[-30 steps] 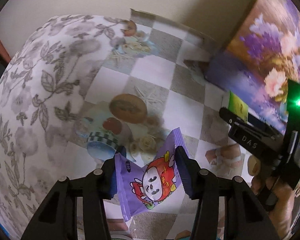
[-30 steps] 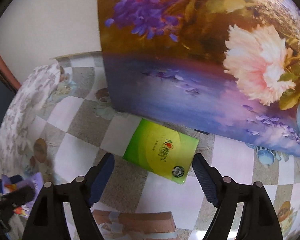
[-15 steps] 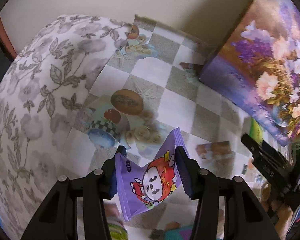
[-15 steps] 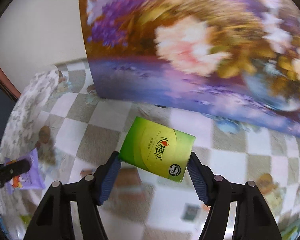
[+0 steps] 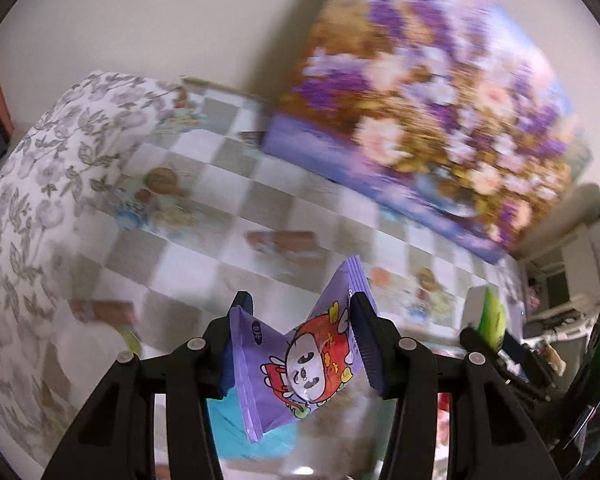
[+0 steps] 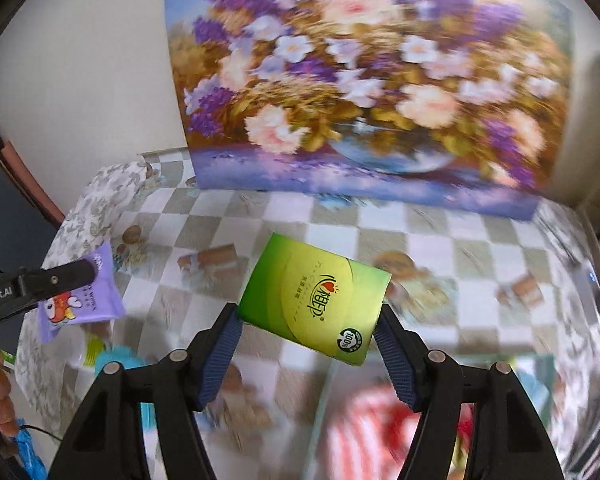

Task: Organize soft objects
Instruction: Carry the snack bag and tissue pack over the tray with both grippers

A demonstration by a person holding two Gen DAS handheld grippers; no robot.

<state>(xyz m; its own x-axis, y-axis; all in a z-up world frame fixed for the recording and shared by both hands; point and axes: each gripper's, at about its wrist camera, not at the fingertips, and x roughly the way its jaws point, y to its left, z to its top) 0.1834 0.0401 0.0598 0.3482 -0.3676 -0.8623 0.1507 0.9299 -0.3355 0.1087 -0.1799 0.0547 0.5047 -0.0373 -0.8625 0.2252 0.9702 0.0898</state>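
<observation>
My left gripper (image 5: pixel 300 332) is shut on a purple snack packet (image 5: pixel 300 364) with a red cartoon face, held in the air above the checked tablecloth (image 5: pixel 228 208). My right gripper (image 6: pixel 308 332) is shut on a green tissue pack (image 6: pixel 316 300), also lifted above the table. The purple packet and left gripper show at the left in the right wrist view (image 6: pixel 80 296). The green pack shows edge-on at the right in the left wrist view (image 5: pixel 492 316).
A large flower painting (image 6: pixel 360 80) leans on the wall at the back of the table. A floral cloth (image 5: pixel 40 184) covers the table's left end. A blue object (image 6: pixel 116 360) and a red-and-white striped thing (image 6: pixel 372 432) lie below, blurred.
Both grippers have risen and pulled back from the table with their packs. The right gripper closed on the green pack, which lay on the table a second ago, and lifted it.
</observation>
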